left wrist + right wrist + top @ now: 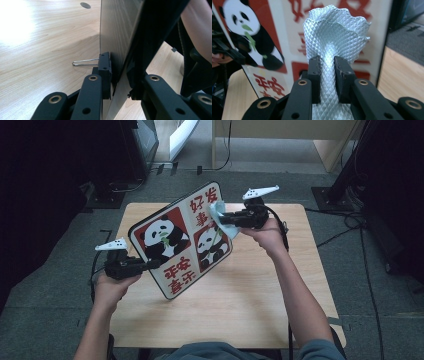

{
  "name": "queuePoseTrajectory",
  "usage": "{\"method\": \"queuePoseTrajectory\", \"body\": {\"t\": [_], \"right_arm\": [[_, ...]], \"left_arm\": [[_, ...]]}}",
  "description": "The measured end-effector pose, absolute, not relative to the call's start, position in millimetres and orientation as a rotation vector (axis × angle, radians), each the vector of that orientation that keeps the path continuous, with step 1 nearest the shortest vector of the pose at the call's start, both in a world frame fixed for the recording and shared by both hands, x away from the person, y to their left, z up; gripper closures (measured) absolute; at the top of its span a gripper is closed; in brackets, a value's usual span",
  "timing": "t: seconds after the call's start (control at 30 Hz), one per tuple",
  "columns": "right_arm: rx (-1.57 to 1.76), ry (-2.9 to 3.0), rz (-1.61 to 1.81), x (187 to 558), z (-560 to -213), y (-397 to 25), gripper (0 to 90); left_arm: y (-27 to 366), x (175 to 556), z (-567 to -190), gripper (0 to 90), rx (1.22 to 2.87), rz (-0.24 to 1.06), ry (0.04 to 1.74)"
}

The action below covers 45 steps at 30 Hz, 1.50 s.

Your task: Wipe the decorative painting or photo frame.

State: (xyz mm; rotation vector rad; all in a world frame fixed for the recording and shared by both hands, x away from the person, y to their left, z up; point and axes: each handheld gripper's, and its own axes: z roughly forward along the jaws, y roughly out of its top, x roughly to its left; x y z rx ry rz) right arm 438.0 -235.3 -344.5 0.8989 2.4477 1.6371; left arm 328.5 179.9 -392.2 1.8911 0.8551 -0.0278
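Observation:
A square panda board (181, 240) with red characters is held tilted above the wooden table (260, 295). My left gripper (150, 265) is shut on its lower left edge; in the left gripper view the board's edge (120, 50) runs between the jaws. My right gripper (224, 218) is shut on a pale blue textured cloth (220, 217), which touches the board's upper right part. In the right gripper view the cloth (334, 37) fans out from the jaws against the board's printed face (262, 37).
A thin metal wire loop (83, 62) sticks out from the board's back over the table. A round cable hole (85, 5) lies in the tabletop. Cables (360, 230) trail over the carpet to the right, and dark equipment (135, 145) stands at the back left.

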Motion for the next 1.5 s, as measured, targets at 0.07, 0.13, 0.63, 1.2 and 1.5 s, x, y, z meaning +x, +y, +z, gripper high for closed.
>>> {"method": "queuePoseTrajectory", "body": {"t": [0.07,0.13,0.63,1.2,1.5], "right_arm": [[0.870,2.446,1.647,438,-337,-230,77.1],[0.847,2.439,1.659,440,-331,-225,77.1],[0.798,2.396,1.695,456,-318,-211,77.0],[0.802,2.429,1.694,454,-330,-209,76.9],[0.802,2.455,1.670,452,-335,-209,76.9]], "left_arm": [[180,328,-392,77.0,1.890,-0.025,0.855],[180,328,-392,77.1,1.891,-0.024,0.854],[180,330,-392,77.1,1.892,-0.025,0.866],[180,329,-390,75.2,1.899,-0.021,0.854],[177,328,-389,74.3,1.916,-0.008,0.848]]}}
